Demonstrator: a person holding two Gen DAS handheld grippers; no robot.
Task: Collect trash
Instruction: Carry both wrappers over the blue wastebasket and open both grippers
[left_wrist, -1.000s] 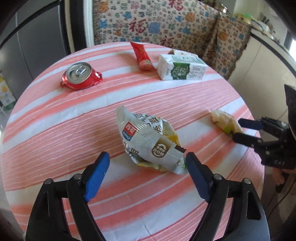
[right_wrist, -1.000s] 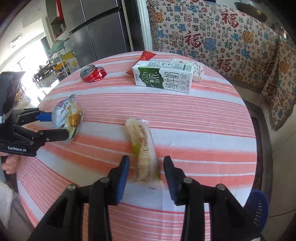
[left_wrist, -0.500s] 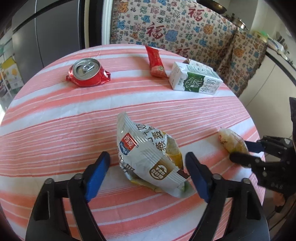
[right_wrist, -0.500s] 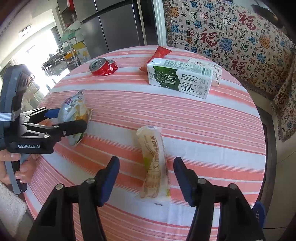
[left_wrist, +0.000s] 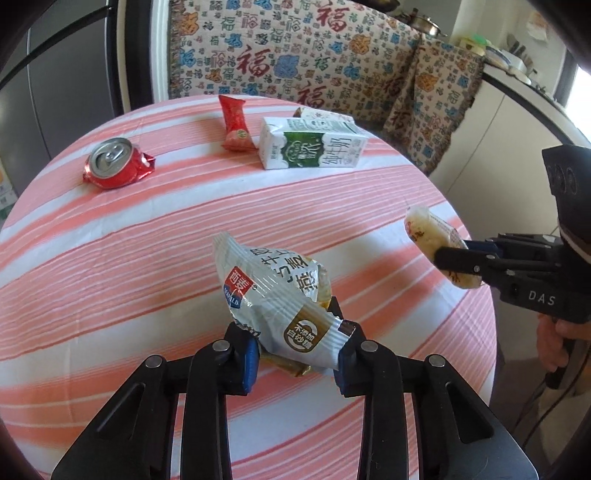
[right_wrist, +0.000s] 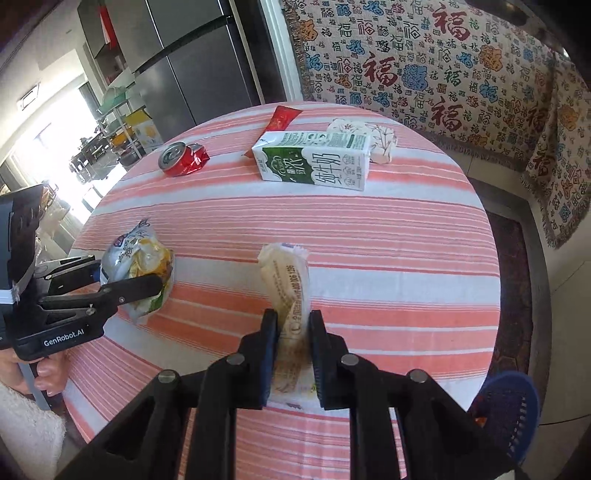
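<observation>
Halfway-ish: left gripper (left_wrist: 295, 363) just clamped on silver snack bag (left_wrist: 275, 295), frame centre; right gripper (right_wrist: 291, 354) squeezed onto long wrapper (right_wrist: 286, 284). Crushed can (left_wrist: 114, 162) upper left, red packet (left_wrist: 234, 123), milk carton (left_wrist: 312, 147) not yet collected.

Lying on the pink-and-white striped round table (left_wrist: 110, 266): crumpled silver snack bag (left_wrist: 280, 295) sitting pinched at its near end at 6 o'clock, yellow lining showing; long pale wrapper (right_wrist: 288, 284) standing tilted at the 3 o'clock edge, its lower part clamped. Resting farther back: crushed red soda can (left_wrist: 114, 162) at 10 o'clock, top facing up; red candy packet (left_wrist: 234, 123) at 12 o'clock; green-and-white milk carton (left_wrist: 312, 147) lying on its side at 1 o'clock, hiding most of a small floral packet (right_wrist: 369, 138).
</observation>
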